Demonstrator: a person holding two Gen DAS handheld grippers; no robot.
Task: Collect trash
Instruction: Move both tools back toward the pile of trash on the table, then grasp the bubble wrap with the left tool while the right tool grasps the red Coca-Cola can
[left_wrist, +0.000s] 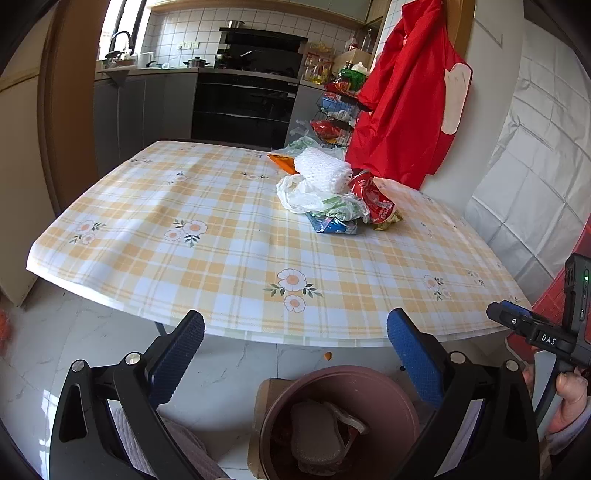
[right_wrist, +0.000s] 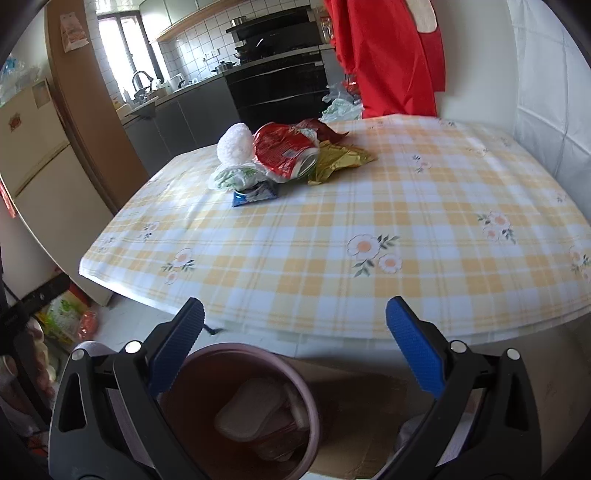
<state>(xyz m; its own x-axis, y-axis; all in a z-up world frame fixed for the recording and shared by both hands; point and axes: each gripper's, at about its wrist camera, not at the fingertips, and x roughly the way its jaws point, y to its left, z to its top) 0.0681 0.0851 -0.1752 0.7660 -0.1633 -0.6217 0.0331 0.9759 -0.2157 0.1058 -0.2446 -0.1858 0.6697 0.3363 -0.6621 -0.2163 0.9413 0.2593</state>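
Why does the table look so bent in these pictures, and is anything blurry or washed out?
Left wrist view: the fisheye lens bows the table edge, corners go black, and the window is blown out white. Right wrist view: same curving, with the table's near edge slightly smeared, while the trash pile stays fairly sharp.

The left gripper is wide open, its two blue fingers far apart with nothing between them. The right gripper is also wide open and empty. In the left wrist view, the person's right hand holds the handle of the right gripper, at the right edge.
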